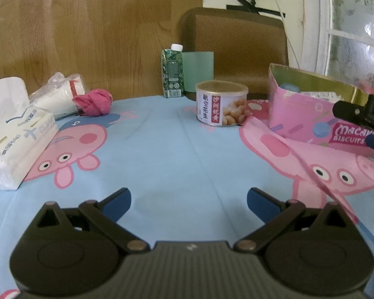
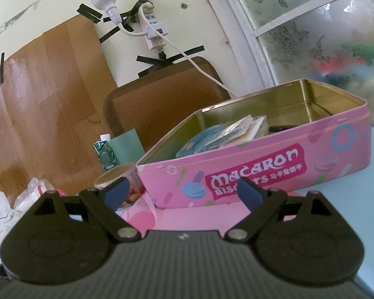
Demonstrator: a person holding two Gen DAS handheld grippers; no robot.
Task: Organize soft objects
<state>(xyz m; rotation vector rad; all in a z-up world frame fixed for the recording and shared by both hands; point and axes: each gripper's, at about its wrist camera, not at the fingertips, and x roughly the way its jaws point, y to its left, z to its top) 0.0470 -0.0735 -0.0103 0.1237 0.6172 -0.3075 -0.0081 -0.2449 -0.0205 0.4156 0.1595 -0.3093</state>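
Note:
A knotted pink cloth [image 1: 94, 101] lies at the far left of the table, next to a plastic-wrapped white roll [image 1: 59, 94] and a white tissue pack [image 1: 15, 134]. My left gripper [image 1: 188, 200] is open and empty, low over the blue cartoon tablecloth [image 1: 177, 149], well short of the cloth. The open pink Macaron biscuit tin [image 2: 256, 164] holds several flat packets [image 2: 222, 135]. My right gripper [image 2: 183, 193] is open and empty, just in front of the tin's near wall. In the left wrist view the tin [image 1: 309, 114] is at the right.
A round nut can [image 1: 220, 106] stands mid-table, with a green drink carton [image 1: 173, 72] and a green card [image 1: 198, 71] behind it. A brown chair back [image 1: 236, 47] is beyond the table edge. A wall and window frame lie behind.

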